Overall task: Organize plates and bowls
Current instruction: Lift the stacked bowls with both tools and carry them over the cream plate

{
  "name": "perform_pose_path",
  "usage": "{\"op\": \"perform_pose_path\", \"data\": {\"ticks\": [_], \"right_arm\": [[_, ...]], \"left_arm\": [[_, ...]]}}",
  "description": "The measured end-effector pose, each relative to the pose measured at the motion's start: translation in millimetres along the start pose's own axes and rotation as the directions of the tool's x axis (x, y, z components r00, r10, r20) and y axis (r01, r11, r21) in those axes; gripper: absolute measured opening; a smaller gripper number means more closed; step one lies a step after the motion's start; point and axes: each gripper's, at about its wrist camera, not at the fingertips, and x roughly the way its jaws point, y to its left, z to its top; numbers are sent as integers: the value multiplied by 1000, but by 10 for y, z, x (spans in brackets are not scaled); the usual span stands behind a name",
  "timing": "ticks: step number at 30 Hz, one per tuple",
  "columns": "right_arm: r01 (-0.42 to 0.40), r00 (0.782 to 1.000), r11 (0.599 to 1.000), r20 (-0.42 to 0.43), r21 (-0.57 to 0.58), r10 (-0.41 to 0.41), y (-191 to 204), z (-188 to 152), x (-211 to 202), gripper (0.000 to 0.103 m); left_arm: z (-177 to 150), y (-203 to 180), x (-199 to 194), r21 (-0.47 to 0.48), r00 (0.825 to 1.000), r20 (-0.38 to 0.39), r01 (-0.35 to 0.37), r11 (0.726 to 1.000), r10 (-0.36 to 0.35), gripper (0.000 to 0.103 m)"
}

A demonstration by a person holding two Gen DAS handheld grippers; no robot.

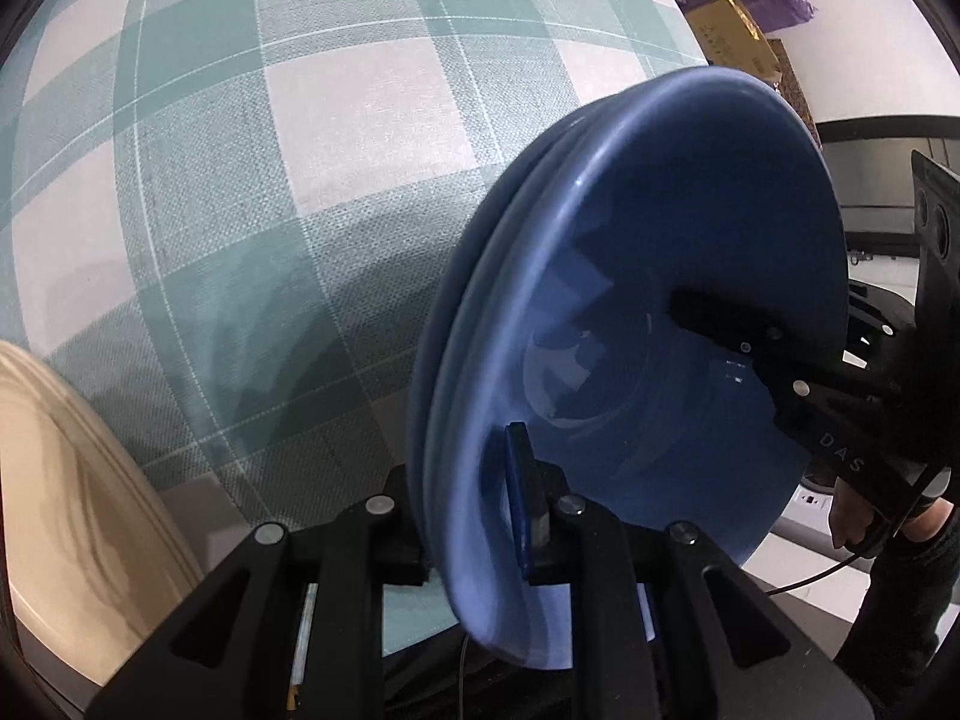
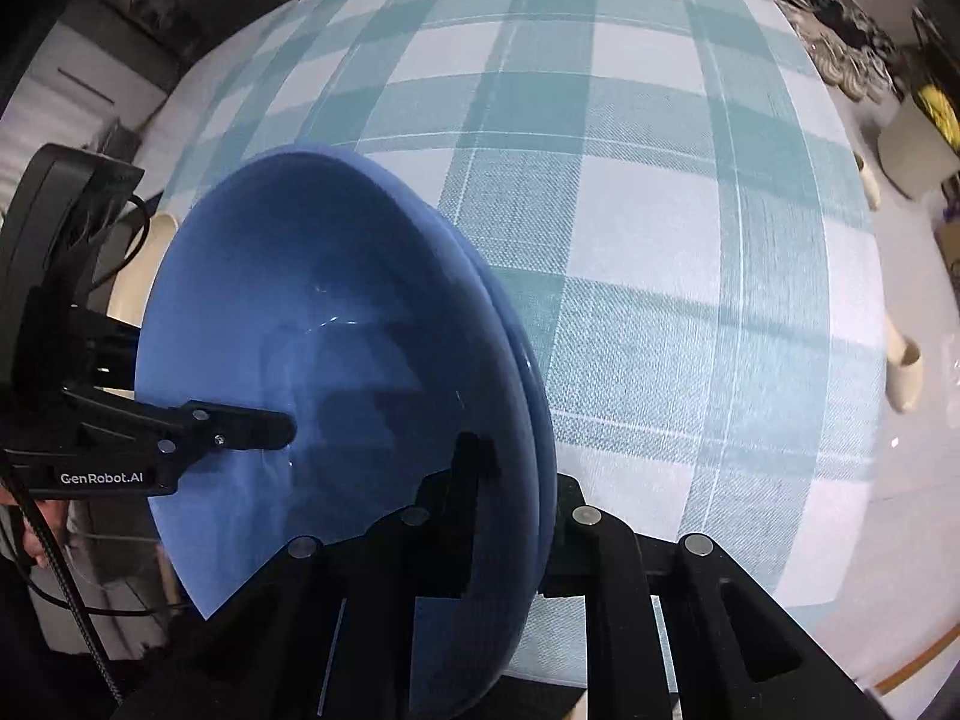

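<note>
A stack of blue bowls (image 1: pixel 648 276) is held off the checked tablecloth (image 1: pixel 270 138), tilted on edge. My left gripper (image 1: pixel 468 504) is shut on the near rim of the stack. My right gripper (image 2: pixel 516 480) is shut on the opposite rim of the same stack (image 2: pixel 312 324). Each gripper shows in the other's view: the right one in the left wrist view (image 1: pixel 708 312), the left one in the right wrist view (image 2: pixel 270 426), each with one finger inside the top bowl. A cream plate (image 1: pixel 66 492) lies at the lower left of the left wrist view.
The teal and white checked cloth (image 2: pixel 660 228) covers the table. Cardboard boxes (image 1: pixel 726 42) and a purple bag stand on the floor beyond the far edge. Cream slippers (image 2: pixel 903 372) lie on the floor right of the table.
</note>
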Motion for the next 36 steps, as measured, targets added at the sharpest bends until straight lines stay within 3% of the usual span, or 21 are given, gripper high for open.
{"op": "perform_pose_path", "data": {"ticks": [11, 16, 23, 36], "right_arm": [[-40, 998, 998, -53, 52, 43, -53, 143, -22, 13], [-35, 998, 999, -47, 28, 36, -9, 198, 12, 12], [15, 1000, 996, -20, -85, -17, 89, 154, 28, 14], [-9, 998, 999, -62, -43, 7, 130, 363, -33, 13]], "left_arm": [[-4, 56, -130, -22, 999, -14, 33, 999, -33, 16], [-75, 161, -188, -40, 999, 14, 42, 998, -41, 16], [-123, 106, -190, -8, 1000, 17, -13, 1000, 13, 16], [-36, 126, -229, -88, 999, -12, 29, 996, -30, 16]]}}
